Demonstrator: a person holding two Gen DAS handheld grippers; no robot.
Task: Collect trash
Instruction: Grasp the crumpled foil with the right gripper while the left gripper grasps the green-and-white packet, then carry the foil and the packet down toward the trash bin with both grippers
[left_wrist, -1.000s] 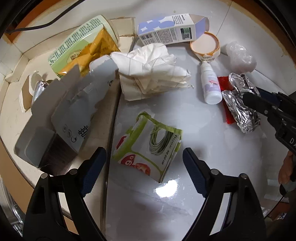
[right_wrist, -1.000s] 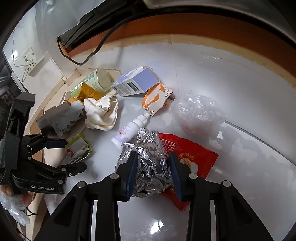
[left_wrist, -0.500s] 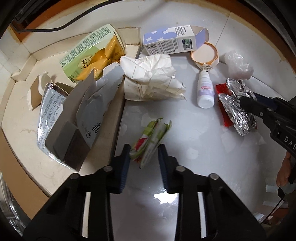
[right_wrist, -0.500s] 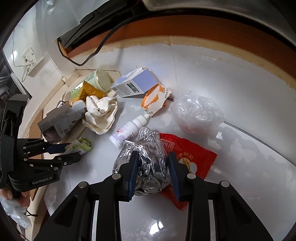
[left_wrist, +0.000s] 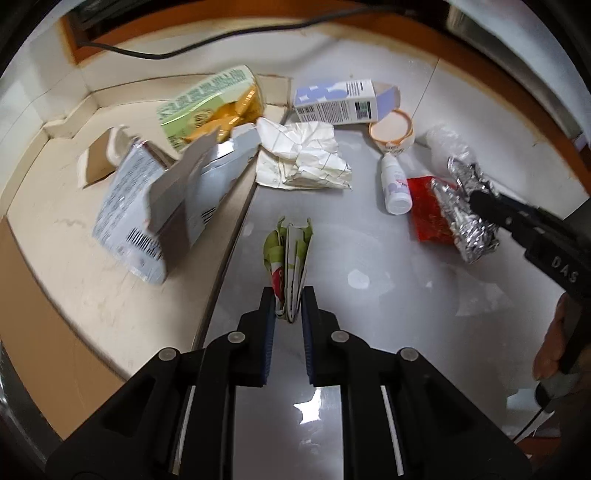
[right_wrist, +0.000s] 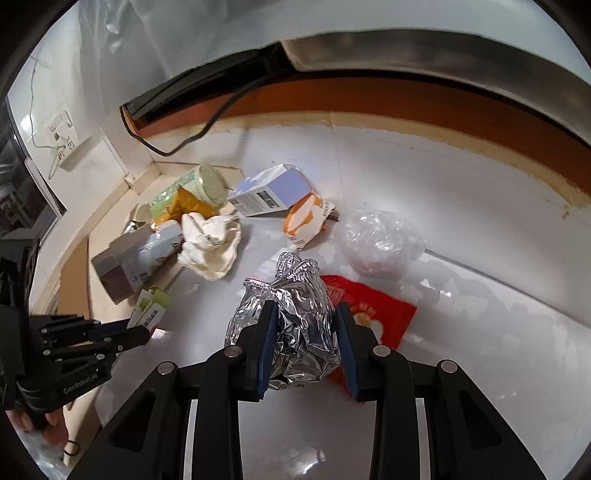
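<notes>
A green and white wrapper (left_wrist: 290, 251), folded flat and standing on edge, sits between the pads of my left gripper (left_wrist: 288, 295), whose jaws are closing and press on its lower end. The same gripper (right_wrist: 138, 330) and wrapper (right_wrist: 151, 306) show at the left of the right wrist view. My right gripper (right_wrist: 306, 310) is shut on a crumpled ball of silver foil (right_wrist: 295, 291), held just above a red snack wrapper (right_wrist: 373, 306). In the left wrist view that gripper (left_wrist: 480, 201) grips the foil (left_wrist: 469, 225) at the right.
On the white surface lie crumpled paper (left_wrist: 303, 158), a small white bottle (left_wrist: 395, 184), a purple and white carton (left_wrist: 340, 101), an orange-rimmed cup (left_wrist: 391, 129) and a clear plastic bag (right_wrist: 376, 240). A green canister (left_wrist: 207, 107) and a torn grey box (left_wrist: 166, 206) rest on the raised beige ledge.
The left jaws went from wide open around the flat wrapper to closed on it, folding it upright and lifting it. The right gripper rose a little with the foil.
</notes>
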